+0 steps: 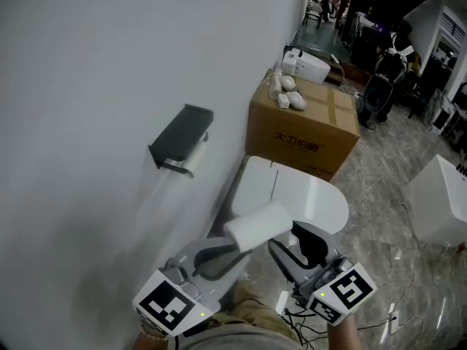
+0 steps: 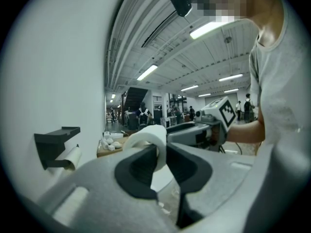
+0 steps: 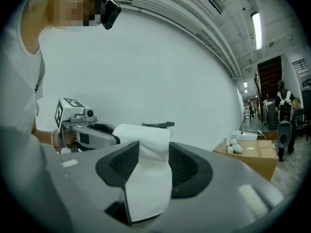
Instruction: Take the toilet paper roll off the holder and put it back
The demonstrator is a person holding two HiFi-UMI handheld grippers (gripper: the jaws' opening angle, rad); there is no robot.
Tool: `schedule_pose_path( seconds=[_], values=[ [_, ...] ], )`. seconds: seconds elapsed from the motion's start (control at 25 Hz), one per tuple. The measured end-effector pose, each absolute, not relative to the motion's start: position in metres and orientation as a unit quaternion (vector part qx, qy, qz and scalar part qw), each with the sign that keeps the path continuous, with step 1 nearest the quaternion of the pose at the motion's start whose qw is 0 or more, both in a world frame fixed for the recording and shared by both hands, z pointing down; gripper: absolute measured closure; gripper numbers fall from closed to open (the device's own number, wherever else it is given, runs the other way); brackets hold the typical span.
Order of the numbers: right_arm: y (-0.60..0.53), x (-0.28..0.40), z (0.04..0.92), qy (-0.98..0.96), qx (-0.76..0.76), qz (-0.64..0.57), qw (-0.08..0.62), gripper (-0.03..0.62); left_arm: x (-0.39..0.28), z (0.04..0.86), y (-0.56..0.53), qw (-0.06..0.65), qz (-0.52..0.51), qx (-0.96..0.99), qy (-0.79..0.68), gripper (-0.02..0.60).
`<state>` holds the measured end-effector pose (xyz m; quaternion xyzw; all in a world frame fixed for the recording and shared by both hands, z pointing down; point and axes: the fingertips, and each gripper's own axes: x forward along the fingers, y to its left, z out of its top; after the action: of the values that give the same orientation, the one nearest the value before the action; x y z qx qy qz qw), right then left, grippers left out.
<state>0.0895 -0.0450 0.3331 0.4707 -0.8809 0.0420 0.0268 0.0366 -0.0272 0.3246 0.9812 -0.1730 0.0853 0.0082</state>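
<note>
Item: toilet paper roll (image 1: 257,223), white, off the dark wall holder (image 1: 181,138) and well apart from it, on the person's side. Left tongs (image 1: 232,251): narrow, pinched on the wall of the roll, one jaw inside the core. Right tongs (image 1: 298,245): closed against the paper from both sides, a loose sheet hanging between the jaws. Beyond the holder along the wall: cardboard box (image 1: 303,126), small white objects on top.
</note>
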Motion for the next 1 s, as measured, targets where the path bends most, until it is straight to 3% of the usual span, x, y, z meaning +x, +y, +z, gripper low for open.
schedule_pose_path(
  seconds=[1.0],
  values=[
    [-0.123,0.066,0.314,-0.905,0.424,0.030,0.029,0.399,0.016,0.306,-0.099,0.002,0.089,0.965,-0.246,0.525]
  ],
)
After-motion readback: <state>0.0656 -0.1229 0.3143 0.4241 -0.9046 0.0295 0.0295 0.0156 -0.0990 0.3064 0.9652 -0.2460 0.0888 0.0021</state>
